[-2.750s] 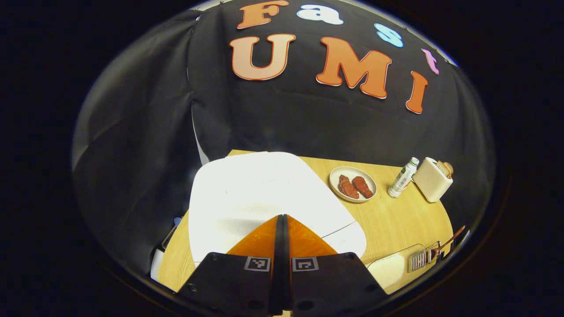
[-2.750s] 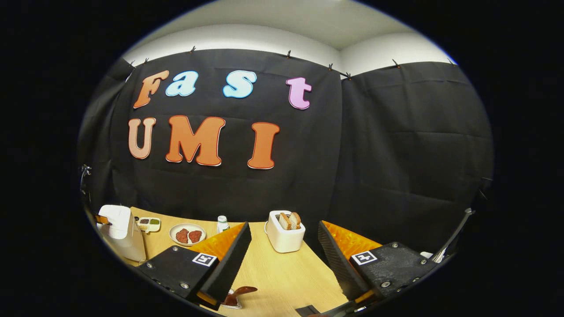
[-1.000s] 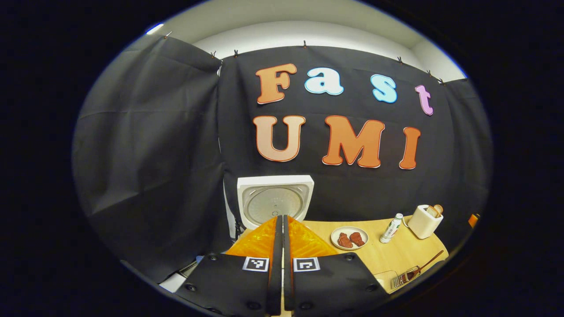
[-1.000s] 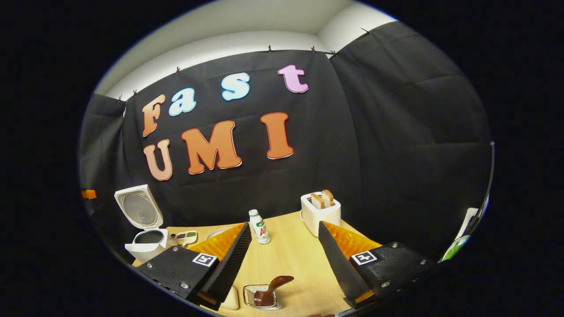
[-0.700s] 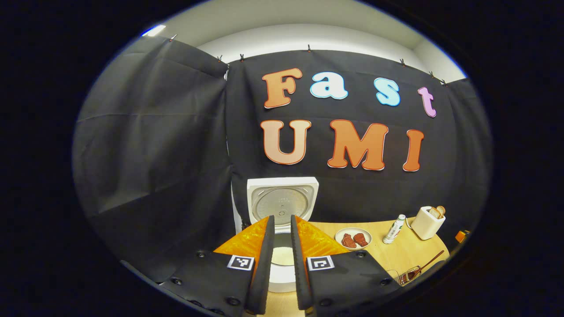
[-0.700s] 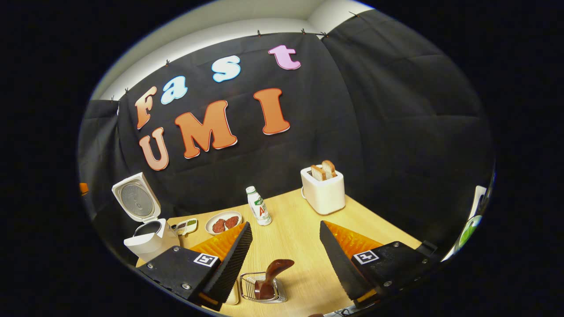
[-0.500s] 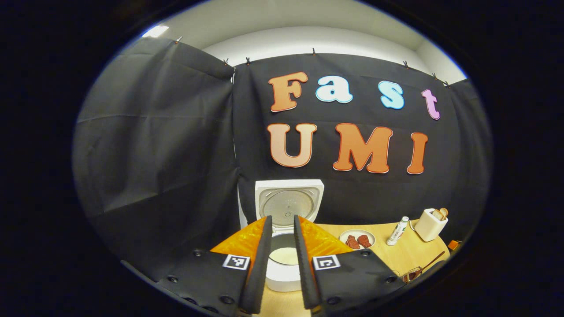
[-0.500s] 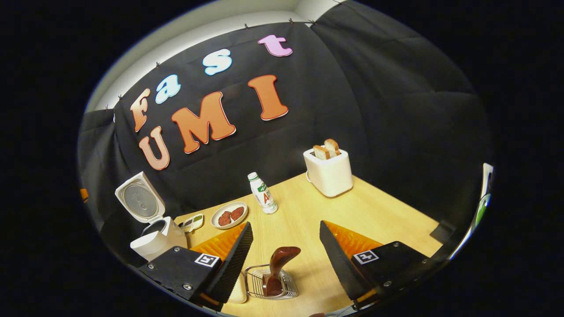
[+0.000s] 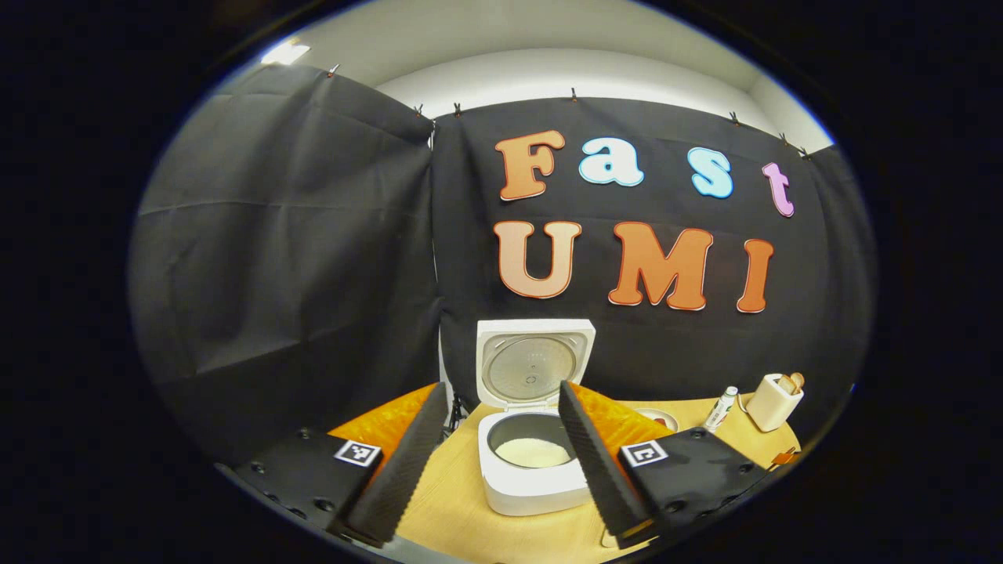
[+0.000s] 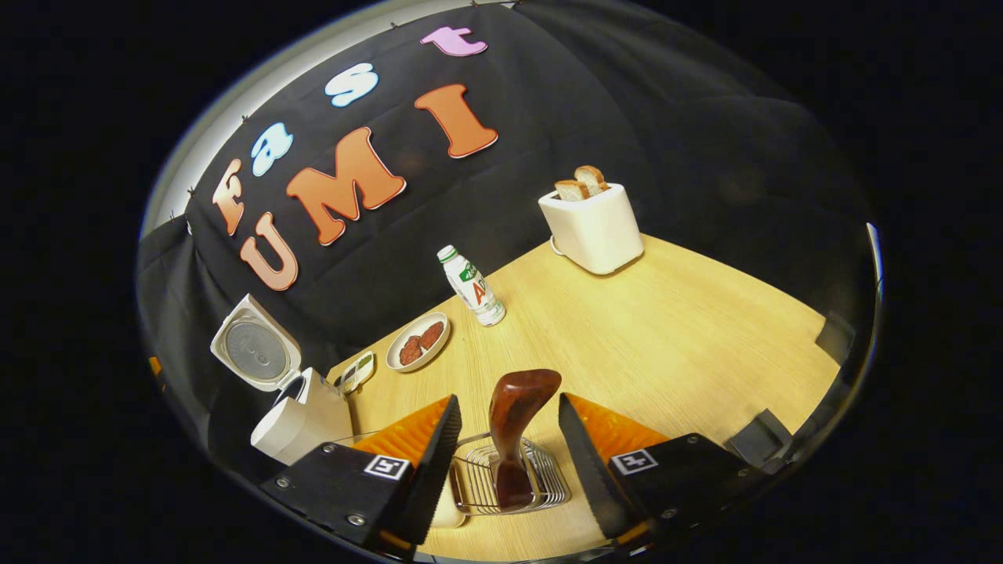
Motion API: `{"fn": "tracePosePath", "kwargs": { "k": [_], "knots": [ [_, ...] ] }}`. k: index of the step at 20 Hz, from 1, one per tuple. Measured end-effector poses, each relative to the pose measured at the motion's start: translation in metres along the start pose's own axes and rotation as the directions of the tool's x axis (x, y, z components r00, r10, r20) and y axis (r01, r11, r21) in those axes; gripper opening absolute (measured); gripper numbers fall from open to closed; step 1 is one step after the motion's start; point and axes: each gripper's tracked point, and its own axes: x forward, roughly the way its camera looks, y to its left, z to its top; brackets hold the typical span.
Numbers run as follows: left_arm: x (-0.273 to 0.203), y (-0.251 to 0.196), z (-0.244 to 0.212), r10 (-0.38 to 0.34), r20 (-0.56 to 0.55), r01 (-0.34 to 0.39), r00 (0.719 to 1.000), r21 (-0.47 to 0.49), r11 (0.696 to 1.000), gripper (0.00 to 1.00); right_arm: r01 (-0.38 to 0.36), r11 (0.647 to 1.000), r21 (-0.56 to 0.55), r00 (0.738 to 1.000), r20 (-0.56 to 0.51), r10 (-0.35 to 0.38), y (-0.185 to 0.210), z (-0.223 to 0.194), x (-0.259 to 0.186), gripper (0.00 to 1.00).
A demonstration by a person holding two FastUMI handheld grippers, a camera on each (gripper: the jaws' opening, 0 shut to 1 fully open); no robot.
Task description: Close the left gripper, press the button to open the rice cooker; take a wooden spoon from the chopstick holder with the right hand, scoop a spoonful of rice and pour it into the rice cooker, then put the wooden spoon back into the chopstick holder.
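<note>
Tabletop: light wood, carrying everything below.
Rice cooker: near left edge, lid upright, white rice in pot; straight ahead between parted fingers of left gripper.
Toaster: far corner, bread in slots.
Chopstick holder: wire, near front edge.
Wooden spoon: standing in holder, long axis near upright, leaning toward far edge; between spread, untouching fingers of right gripper.

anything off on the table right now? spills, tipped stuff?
Nothing stands out. The rice cooker is open with its lid up, the wooden spoon stands in the chopstick holder, and the bottle and toaster are upright.
</note>
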Motion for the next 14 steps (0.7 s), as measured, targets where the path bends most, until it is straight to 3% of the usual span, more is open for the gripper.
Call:
{"fn": "tracePosePath", "kwargs": {
  "k": [4, 5, 11, 14],
  "knots": [
    [0.004, 0.005, 0.001, 0.001, 0.013, -0.001, 1.000, 0.007, 1.000, 1.00, 0.000, 1.000, 0.009, 1.000, -0.027, 0.000, 0.003, -0.006, 0.002, 0.43],
    [0.006, 0.008, 0.000, 0.003, 0.013, -0.003, 1.000, 0.007, 1.000, 1.00, -0.003, 1.000, 0.018, 1.000, -0.021, 0.003, 0.006, -0.007, 0.006, 0.24],
    [0.016, 0.023, 0.002, -0.009, 0.014, 0.008, 1.000, 0.004, 1.000, 1.00, 0.051, 0.992, -0.111, 0.999, 0.007, -0.051, 0.020, 0.003, -0.003, 0.08],
    [0.022, 0.032, 0.000, -0.015, 0.017, 0.015, 1.000, -0.001, 1.000, 1.00, 0.076, 0.980, -0.185, 0.997, 0.045, -0.069, 0.037, 0.018, -0.016, 0.07]
  ]
}}
